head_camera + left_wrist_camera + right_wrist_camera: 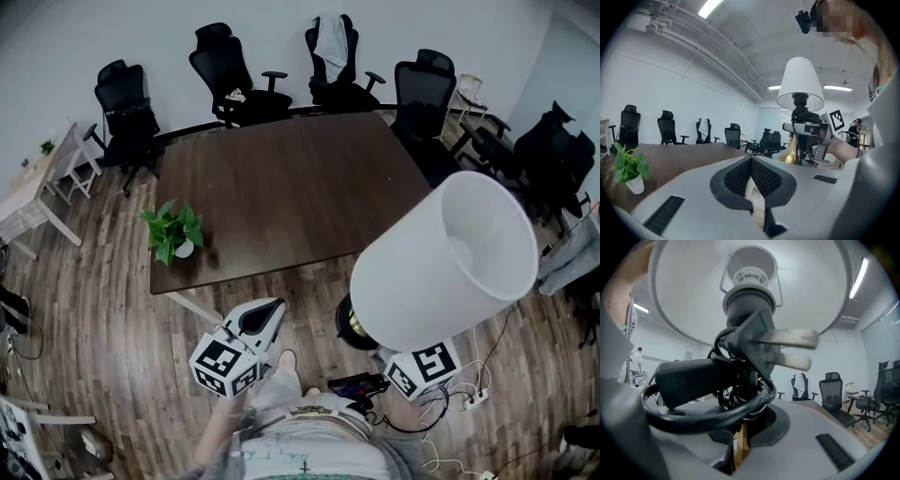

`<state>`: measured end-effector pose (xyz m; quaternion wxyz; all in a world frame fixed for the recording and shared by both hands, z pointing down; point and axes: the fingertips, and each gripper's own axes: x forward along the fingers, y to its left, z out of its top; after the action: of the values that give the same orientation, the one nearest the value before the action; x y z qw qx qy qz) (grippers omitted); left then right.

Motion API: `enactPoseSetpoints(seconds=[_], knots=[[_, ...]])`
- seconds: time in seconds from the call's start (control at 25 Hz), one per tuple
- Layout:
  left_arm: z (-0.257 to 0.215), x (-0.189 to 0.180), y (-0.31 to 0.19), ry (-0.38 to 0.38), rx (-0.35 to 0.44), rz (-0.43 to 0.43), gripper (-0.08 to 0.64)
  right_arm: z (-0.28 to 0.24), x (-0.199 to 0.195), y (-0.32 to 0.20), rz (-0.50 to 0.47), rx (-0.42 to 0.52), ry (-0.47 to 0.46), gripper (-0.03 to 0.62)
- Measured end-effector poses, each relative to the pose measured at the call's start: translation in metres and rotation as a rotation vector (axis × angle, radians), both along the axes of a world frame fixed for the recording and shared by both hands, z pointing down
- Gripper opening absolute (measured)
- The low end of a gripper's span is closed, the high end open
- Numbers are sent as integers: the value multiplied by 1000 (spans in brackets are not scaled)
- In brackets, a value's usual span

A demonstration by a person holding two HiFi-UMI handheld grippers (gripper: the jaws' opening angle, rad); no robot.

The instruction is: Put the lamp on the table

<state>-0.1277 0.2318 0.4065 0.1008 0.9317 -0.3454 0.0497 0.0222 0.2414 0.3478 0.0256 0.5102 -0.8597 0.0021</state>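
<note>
White-shaded lamp (pixel 448 267) is off the brown table (pixel 281 187), above the floor just beside the table's near edge; the left gripper (pixel 267 317) points toward that edge. Left gripper view: jaws closed together, empty, lamp upright to the right. Right gripper view: right gripper (pixel 737 446) is clamped on the lamp's brass stem, with the black cord (pixel 693 416) coiled just above.

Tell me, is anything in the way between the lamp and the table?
Nothing visible is. The right gripper holds the lamp just off the table's near right corner, and that part of the top is bare. The plant sits away at the near left corner.
</note>
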Motion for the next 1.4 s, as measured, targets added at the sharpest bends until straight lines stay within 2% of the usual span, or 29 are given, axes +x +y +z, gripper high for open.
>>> enactPoseSetpoints(seconds=[0.36, 0.64, 1.16, 1.4], knots=[[-5, 6, -57, -2, 9, 107, 6, -2, -17, -51, 36, 9, -9, 28], [-2, 1, -85, 3, 6, 157, 6, 2, -25, -80, 70, 5, -12, 28], [6, -17, -118, -9, -10, 150, 6, 6, -34, -111, 90, 5, -43, 28], [3, -1, -131, -14, -6, 131, 6, 4, -13, -127, 83, 4, -38, 28]])
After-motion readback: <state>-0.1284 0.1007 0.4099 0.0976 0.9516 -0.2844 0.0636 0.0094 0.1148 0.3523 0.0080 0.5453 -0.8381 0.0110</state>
